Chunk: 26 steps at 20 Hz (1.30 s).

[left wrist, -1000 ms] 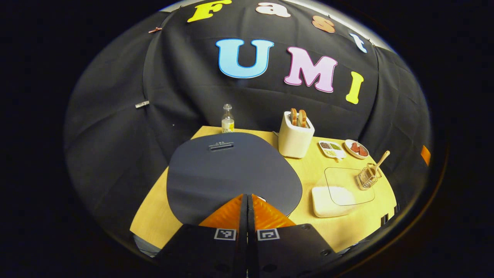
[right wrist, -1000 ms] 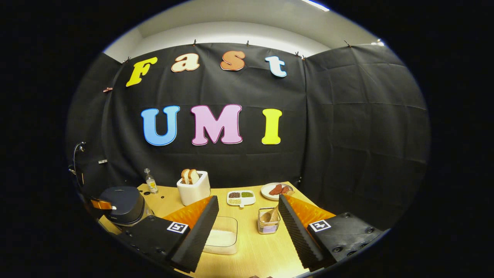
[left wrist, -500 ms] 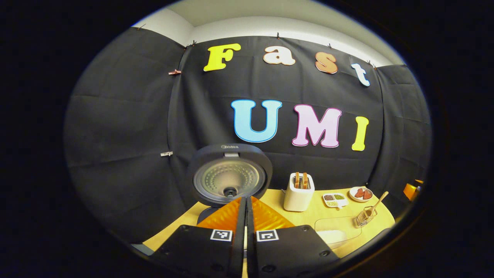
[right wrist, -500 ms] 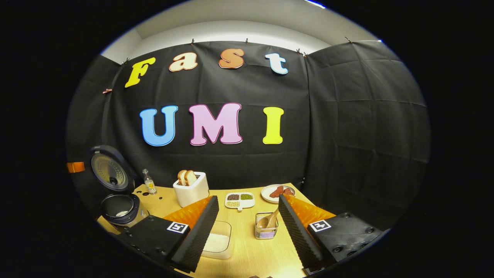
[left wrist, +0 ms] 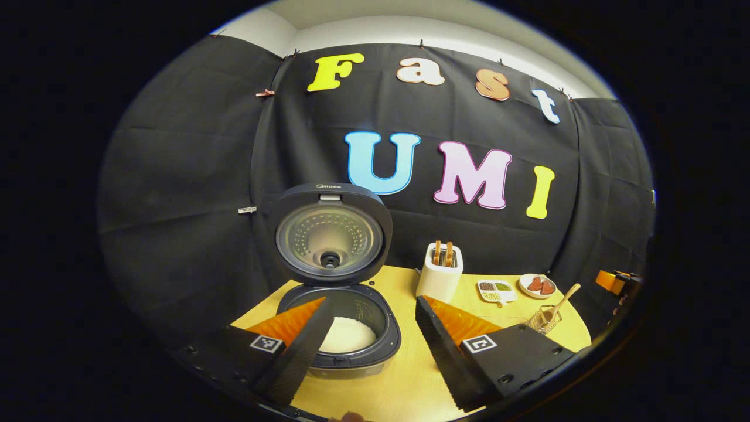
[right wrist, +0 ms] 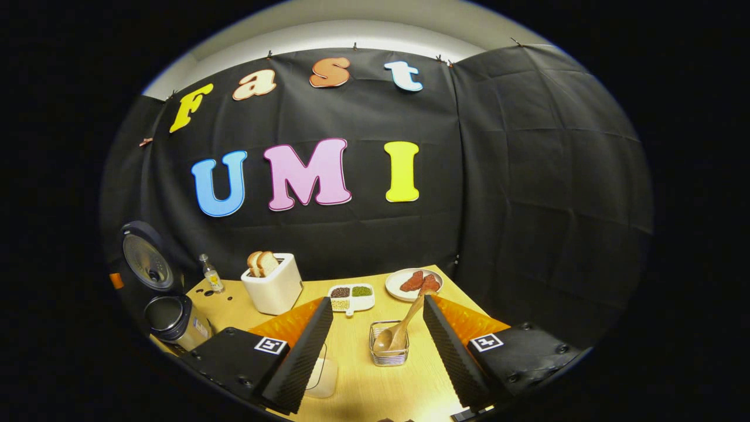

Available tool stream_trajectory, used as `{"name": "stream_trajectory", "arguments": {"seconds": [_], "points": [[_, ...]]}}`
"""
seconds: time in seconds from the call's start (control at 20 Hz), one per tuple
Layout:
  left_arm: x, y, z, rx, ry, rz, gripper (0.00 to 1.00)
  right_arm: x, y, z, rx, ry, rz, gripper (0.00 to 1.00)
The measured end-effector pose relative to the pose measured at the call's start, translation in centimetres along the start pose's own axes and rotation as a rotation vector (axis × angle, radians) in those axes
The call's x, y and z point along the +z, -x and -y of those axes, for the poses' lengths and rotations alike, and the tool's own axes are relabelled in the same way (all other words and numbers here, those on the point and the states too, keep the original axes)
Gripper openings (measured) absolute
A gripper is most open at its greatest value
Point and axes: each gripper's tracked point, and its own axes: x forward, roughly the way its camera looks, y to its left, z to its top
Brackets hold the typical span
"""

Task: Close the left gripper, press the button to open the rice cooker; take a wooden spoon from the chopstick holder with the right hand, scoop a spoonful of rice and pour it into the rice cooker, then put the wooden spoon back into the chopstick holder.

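The rice cooker (left wrist: 337, 328) sits at the left end of a pale wooden table (left wrist: 404, 387), its round lid (left wrist: 329, 234) standing upright and open behind the pot. White rice lies in the bottom of the pot. The opening step looks done.

The left gripper (left wrist: 369, 346) hangs just in front of the cooker with its two fingers spread wide apart, holding nothing.

Further right on the table, the wooden spoon (right wrist: 401, 328) leans in a small wire chopstick holder (right wrist: 389, 350), bowl down and handle slanting up to the right. The right gripper (right wrist: 378, 351) hovers close in front of the holder, fingers spread wide on either side of it, not touching spoon or holder and carrying nothing.

A clear container (right wrist: 322, 375) shows partly behind the right gripper's left finger. Beyond stand a white toaster (right wrist: 272, 288) with two slices of bread, a small bottle (right wrist: 210, 274), a divided dish of grains (right wrist: 350, 296) and a plate of food (right wrist: 413, 284).

Left to do, by the look of it: grasp the spoon, scoop rice, tip it into the cooker, return the spoon.
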Motion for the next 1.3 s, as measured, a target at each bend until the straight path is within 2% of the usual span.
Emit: {"name": "stream_trajectory", "arguments": {"seconds": [0.4,0.65,1.05,1.2,1.25,1.3], "points": [[-2.4,1.1,4.2,0.037,-0.023,-0.059,0.95,-5.3,-7.4,3.7,0.008,-0.057,-0.153,0.98],[-4.5,2.0,6.4,0.087,-0.027,-0.107,0.95,-8.9,-12.5,5.4,0.009,-0.122,-0.246,0.99],[-8.1,2.6,8.8,0.138,0.041,-0.186,0.96,-14.0,-18.5,6.6,-0.021,-0.25,-0.365,0.99],[-8.7,2.7,9.5,0.15,0.061,-0.195,0.96,-14.4,-19.7,6.1,-0.011,-0.337,-0.393,0.94],[-8.7,2.7,9.8,0.15,0.061,-0.194,0.96,-14.4,-20.3,6.2,-0.01,-0.35,-0.39,0.82],[-8.7,2.7,10.1,0.149,0.058,-0.19,0.96,-14.1,-20.5,6.4,-0.015,-0.356,-0.391,0.77]]}}
